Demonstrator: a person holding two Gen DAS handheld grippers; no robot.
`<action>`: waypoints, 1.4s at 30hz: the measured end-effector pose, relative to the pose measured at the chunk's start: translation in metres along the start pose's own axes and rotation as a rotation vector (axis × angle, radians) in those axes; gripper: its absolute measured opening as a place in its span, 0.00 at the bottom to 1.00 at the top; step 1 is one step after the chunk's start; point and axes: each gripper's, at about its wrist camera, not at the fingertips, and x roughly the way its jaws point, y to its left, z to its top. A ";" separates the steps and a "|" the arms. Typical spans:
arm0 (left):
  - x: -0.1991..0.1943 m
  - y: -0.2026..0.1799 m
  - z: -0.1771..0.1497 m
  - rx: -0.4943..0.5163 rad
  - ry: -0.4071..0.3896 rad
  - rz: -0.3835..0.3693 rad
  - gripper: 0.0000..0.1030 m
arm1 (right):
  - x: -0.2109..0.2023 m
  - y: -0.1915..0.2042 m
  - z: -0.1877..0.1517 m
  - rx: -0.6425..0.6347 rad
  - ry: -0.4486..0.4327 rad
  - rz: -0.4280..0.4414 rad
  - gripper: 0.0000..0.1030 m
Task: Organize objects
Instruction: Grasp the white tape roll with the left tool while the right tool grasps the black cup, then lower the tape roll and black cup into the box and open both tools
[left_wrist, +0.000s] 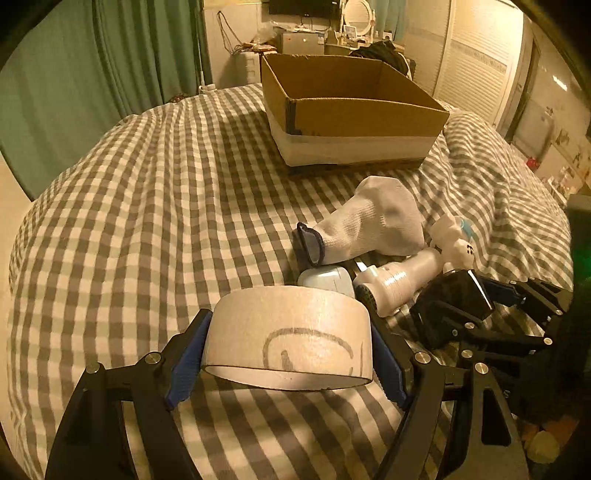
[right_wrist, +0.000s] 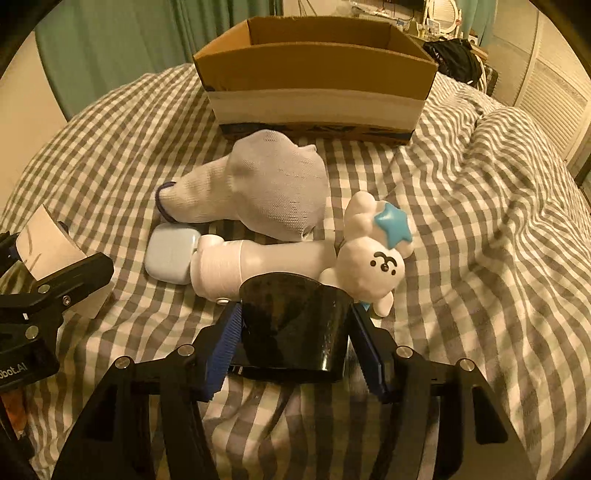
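My left gripper (left_wrist: 288, 350) is shut on a roll of beige tape (left_wrist: 291, 332), held just above the checked bedspread; the roll also shows in the right wrist view (right_wrist: 48, 243). My right gripper (right_wrist: 295, 336) is shut on a glossy black cup-shaped object (right_wrist: 295, 325), which also shows in the left wrist view (left_wrist: 454, 299). Beyond them lie a white sock (right_wrist: 266, 192), a pale blue earbud case (right_wrist: 170, 254), a white bottle (right_wrist: 243, 264) and a white plush toy with a blue star (right_wrist: 373, 254). An open cardboard box (right_wrist: 314, 74) stands further back.
The checked bedspread (left_wrist: 147, 221) covers the whole bed and is rumpled at the right (right_wrist: 498, 184). Green curtains (left_wrist: 74, 74) hang at the left. A cluttered desk and dark clothing (left_wrist: 376, 51) stand behind the box.
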 end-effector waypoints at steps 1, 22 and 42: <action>-0.003 -0.001 -0.001 0.000 -0.002 -0.001 0.79 | -0.002 0.001 0.000 -0.001 -0.008 -0.002 0.57; -0.081 -0.022 0.088 0.016 -0.237 -0.034 0.79 | -0.133 -0.010 0.061 -0.028 -0.370 -0.031 0.56; 0.008 -0.025 0.240 0.035 -0.380 -0.031 0.79 | -0.097 -0.058 0.235 -0.027 -0.512 -0.041 0.55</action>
